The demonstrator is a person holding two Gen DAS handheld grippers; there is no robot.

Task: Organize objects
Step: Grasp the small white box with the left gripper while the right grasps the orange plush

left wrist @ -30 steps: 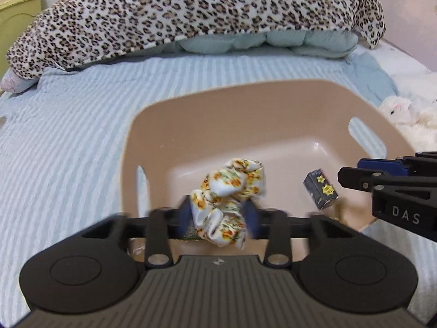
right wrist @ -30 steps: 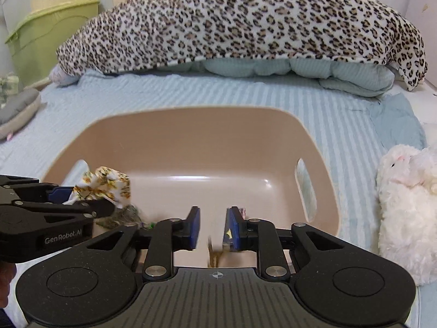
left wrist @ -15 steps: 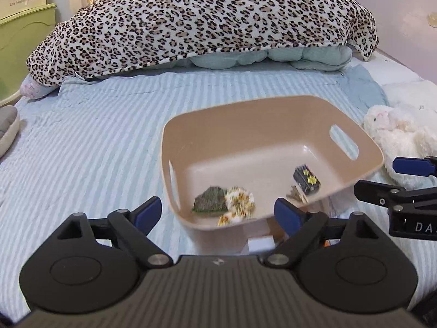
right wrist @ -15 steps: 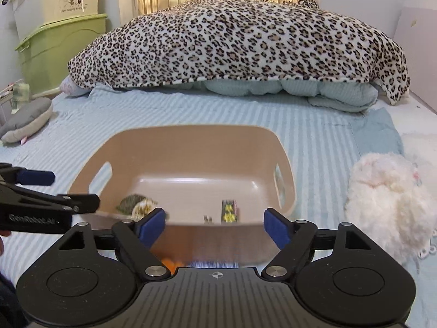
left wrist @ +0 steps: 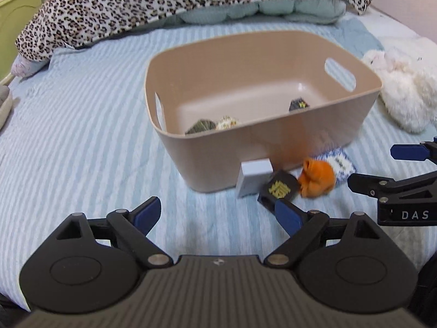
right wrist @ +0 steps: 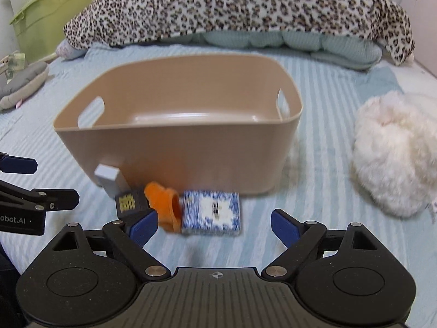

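A tan plastic bin [left wrist: 273,147] [right wrist: 191,147] stands on the striped bed. Inside it lie a floral scrunchie [left wrist: 227,122], a dark green item [left wrist: 200,126] and a small dark box [left wrist: 298,104]. In front of the bin lie a grey box [left wrist: 254,177] [right wrist: 108,177], a black box with gold print [left wrist: 278,190] [right wrist: 128,202], an orange cloth [left wrist: 316,177] [right wrist: 165,207] and a blue-white patterned box [right wrist: 211,211] [left wrist: 340,165]. My left gripper [left wrist: 218,213] is open and empty, low before the bin. My right gripper [right wrist: 214,225] is open and empty, just short of the patterned box.
A leopard-print blanket [right wrist: 232,8] over teal pillows lies behind the bin. A white plush toy [right wrist: 396,153] [left wrist: 404,93] sits to the right. A green storage tub [right wrist: 52,19] and a grey cushion [right wrist: 21,82] are at the far left.
Both grippers let go over the bin, opened wide and pulled back and down. The scrunchie now lies in the bin. The items in front of the bin have come into view.
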